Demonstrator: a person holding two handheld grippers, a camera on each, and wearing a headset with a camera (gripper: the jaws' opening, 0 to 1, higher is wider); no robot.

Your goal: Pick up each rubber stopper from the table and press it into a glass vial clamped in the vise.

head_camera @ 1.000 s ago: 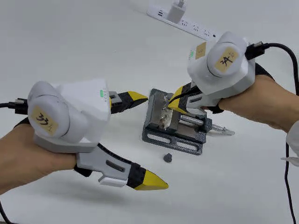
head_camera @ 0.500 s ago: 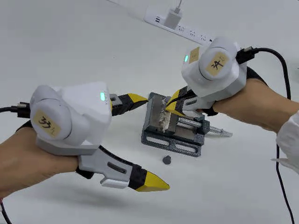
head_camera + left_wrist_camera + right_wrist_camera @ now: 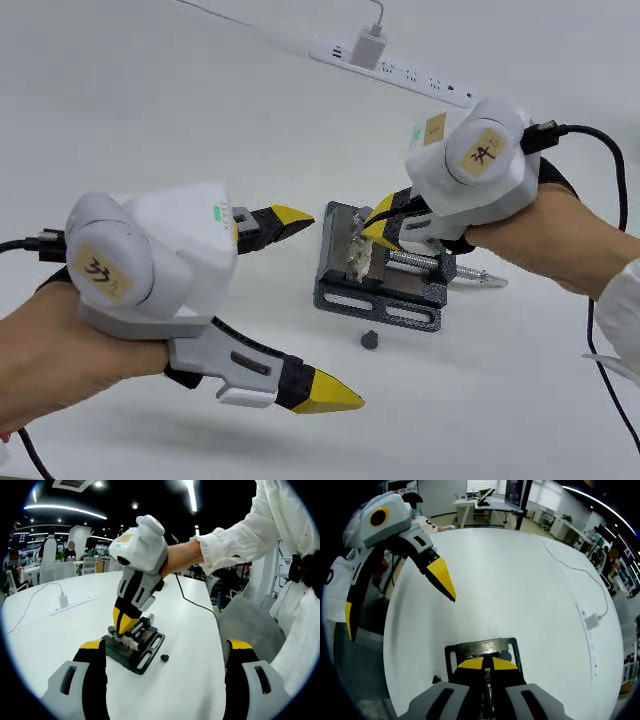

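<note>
A dark vise [image 3: 384, 288] stands mid-table and clamps a clear glass vial [image 3: 358, 259] upright. My right gripper [image 3: 374, 233] hangs over that vial with its yellow tips together and pointing down at the top of it; I cannot make out anything between them. The left gripper view shows the right gripper [image 3: 124, 624] on the vise [image 3: 142, 652]. One dark rubber stopper [image 3: 370, 340] lies loose on the table just in front of the vise. My left gripper [image 3: 312, 305] stands wide open to the left of the vise, holding nothing.
A white power strip [image 3: 392, 62] with a charger plugged in lies at the back of the white table. A black cable [image 3: 612, 340] trails from the right gripper down the right side. Bare tabletop surrounds the vise.
The head camera has shifted a little. The right gripper stays shut over the vial in the vise and the left stays open beside it.
</note>
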